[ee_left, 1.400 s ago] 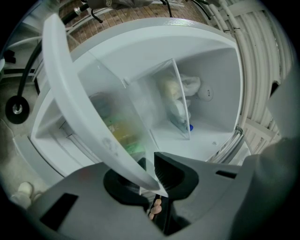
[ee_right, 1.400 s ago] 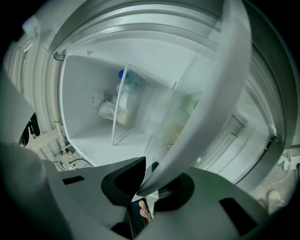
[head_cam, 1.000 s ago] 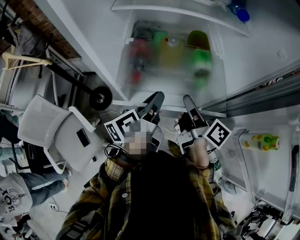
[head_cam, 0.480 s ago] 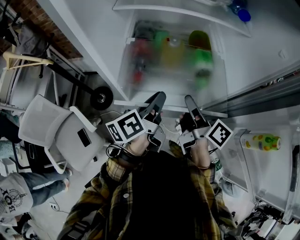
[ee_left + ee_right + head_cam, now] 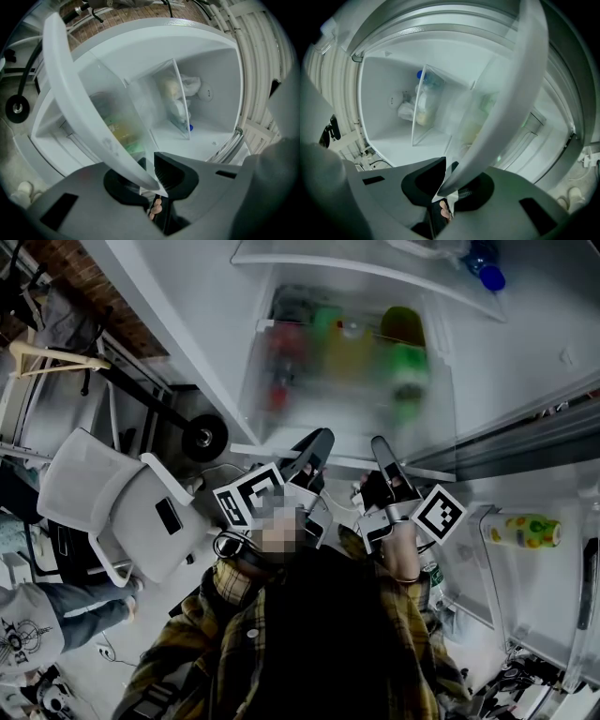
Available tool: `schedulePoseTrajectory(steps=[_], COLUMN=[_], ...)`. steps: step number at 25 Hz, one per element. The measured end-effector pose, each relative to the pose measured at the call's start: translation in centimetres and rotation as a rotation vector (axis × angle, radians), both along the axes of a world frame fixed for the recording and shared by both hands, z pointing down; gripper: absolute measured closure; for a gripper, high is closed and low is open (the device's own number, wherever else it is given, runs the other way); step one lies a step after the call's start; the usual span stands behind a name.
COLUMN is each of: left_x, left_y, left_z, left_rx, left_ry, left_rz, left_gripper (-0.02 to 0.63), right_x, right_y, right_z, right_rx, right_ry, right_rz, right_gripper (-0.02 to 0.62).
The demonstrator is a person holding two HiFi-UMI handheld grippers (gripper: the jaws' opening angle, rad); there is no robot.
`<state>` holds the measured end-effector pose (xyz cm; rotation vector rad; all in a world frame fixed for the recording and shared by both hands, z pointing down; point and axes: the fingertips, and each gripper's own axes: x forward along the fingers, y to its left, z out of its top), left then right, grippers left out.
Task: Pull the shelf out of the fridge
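At the near edge of the open fridge (image 5: 202, 329), the left gripper (image 5: 152, 171) is clamping its two jaws onto the white front lip of the shelf (image 5: 349, 395), the lip passing between the ribbed pads. Just to its right, the right gripper (image 5: 451, 183) is pinching the same lip in the same way, so both are holding the shelf side by side at its near edge. The shelf itself is sitting inside the fridge cavity, a frosted see-through panel reaching from the grippers toward the far wall. Beneath it, containers are showing through as blurs: a green bottle (image 5: 405, 362) on the right, a yellowish container (image 5: 347, 341) in the middle and something red (image 5: 277, 371) on the left; their contents cannot be made out. Deeper in, a clear-walled bin (image 5: 182, 105) is standing against the far wall, holding pale wrapped bundles with a blue cap beside them. At the far right a blue-capped bottle (image 5: 488, 277) is lying above the shelf level. To the near right, a door compartment (image 5: 555, 589) is carrying a yellow-green bottle (image 5: 523, 529) lying on its side.
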<state>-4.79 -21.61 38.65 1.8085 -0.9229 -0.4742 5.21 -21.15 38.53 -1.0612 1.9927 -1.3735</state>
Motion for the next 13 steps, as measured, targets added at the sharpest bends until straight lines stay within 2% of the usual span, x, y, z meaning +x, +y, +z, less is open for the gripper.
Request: schedulePoseTrajectory(steps=[13], left_x=[0.16], left_y=[-0.38], left_z=[-0.08], left_rx=[-0.007], left_ry=[-0.005], left_rz=[0.046], left_gripper=[0.541], right_x=[0.10], right_y=[-0.30], right_z=[-0.05], right_rx=[0.006], right_ry=[0.002], right_rz=[-0.005], right_gripper=[0.538])
